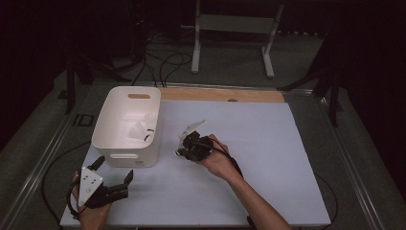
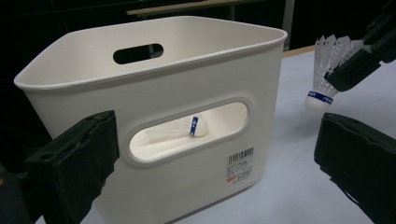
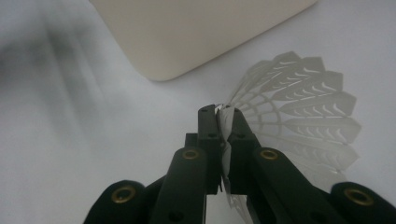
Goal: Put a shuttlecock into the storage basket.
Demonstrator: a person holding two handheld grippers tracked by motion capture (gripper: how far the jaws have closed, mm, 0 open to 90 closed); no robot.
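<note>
Shuttlecock (image 3: 299, 102) feathers pinched in closed right tool (image 3: 219, 112), beside white bin (image 3: 196, 32)

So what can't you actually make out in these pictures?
- Bin contents: in the high view the pale things inside are too small to tell; the left gripper view shows one shuttlecock through the handle slot, the rest hidden by the wall.
- Held shuttlecock: its cork is hidden behind the right gripper in the right gripper view.
- Label on the bin: print too small to read.
- Bin in the right gripper view: cut off by the top edge.
</note>
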